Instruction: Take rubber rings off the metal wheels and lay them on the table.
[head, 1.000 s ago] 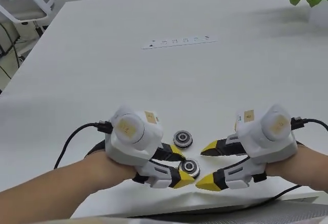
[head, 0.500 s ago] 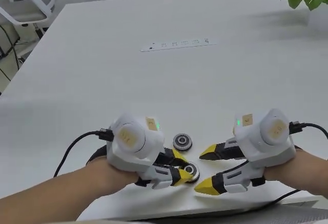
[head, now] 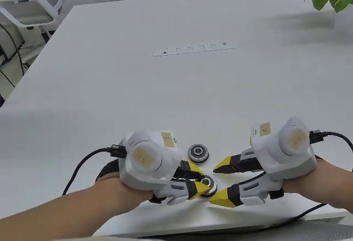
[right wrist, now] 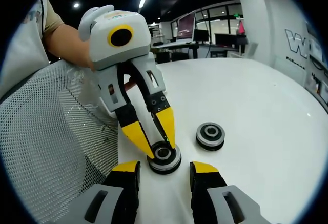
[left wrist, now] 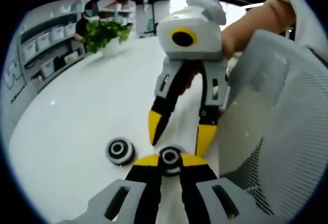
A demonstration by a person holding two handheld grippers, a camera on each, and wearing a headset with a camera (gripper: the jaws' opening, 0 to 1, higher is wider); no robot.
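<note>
head view: left gripper (head: 197, 179) fingers clamped on the near wheel (head: 208, 185) by the worktop's (head: 165, 97) near edge; 2nd wheel (head: 198, 153) just beyond.
left gripper view: they seem to pinch the rubber ring (left wrist: 170, 149) itself, which could pin it on.
right gripper view: right gripper (right wrist: 165, 168) fingers apart, facing the wheel; a tug may flick it off the edge.

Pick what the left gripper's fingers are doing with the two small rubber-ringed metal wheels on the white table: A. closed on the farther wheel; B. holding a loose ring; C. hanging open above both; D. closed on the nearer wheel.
D: on the left gripper, the yellow-tipped fingers sit against both sides of the nearer rubber-ringed metal wheel, while the farther wheel lies apart, untouched.
</note>
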